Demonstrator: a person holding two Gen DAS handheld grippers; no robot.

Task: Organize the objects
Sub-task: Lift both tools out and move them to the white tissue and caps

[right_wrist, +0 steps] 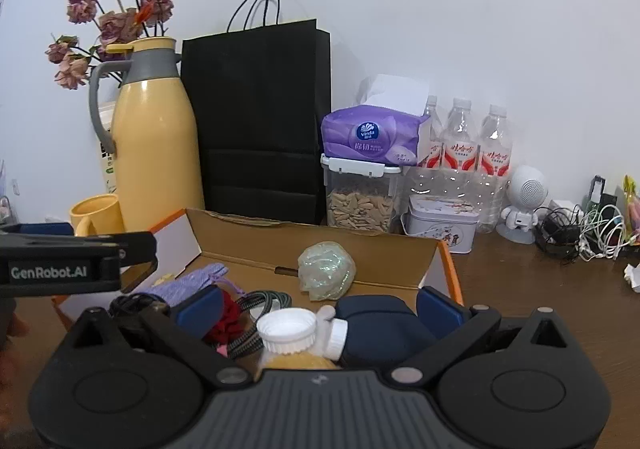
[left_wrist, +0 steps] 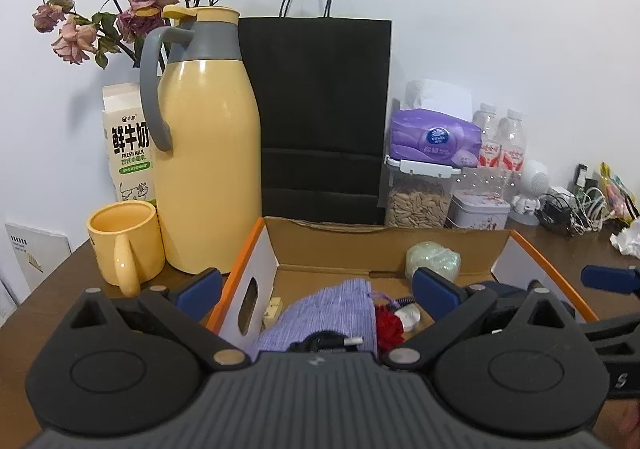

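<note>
- Left wrist view: the left gripper [left_wrist: 318,291] hangs over the near end of the cardboard box [left_wrist: 384,245], its blue pads spread wide apart with nothing pressed between them; one pad lies outside the box's left wall, the other over its inside.
- Inside the box, this view shows a purple woven pouch [left_wrist: 332,313] near the near-left corner, a black cable plug [left_wrist: 328,342] lying on the pouch, a red fabric piece [left_wrist: 390,327] just right of it, and a pale green mesh ball [left_wrist: 434,259] against the far wall.
- Only this view shows the milk carton's [left_wrist: 128,145] printed front in full, left of the box behind the yellow mug [left_wrist: 126,245] and partly hidden by the yellow thermos jug [left_wrist: 208,153].
- At the box's right edge, the right gripper's blue fingertip [left_wrist: 608,278] pokes into the picture.
- Right wrist view: the right gripper [right_wrist: 320,307] is released, jaws at full spread over the box's near-right part, pads pressing nothing.
- Between those pads, seen only here, lie a bottle with a white ribbed cap [right_wrist: 286,331] and a dark navy object [right_wrist: 380,327] just beside it, both in the box; whether they touch the pads I cannot tell.
- A braided cable [right_wrist: 264,299] lies left of the cap, hidden from the other view.
- Behind the box stand a black paper bag [right_wrist: 258,121], a purple tissue pack [right_wrist: 372,137] on a clear seed container [right_wrist: 362,201], and three water bottles [right_wrist: 460,145].
- The left gripper's black side enters at the box's left.
</note>
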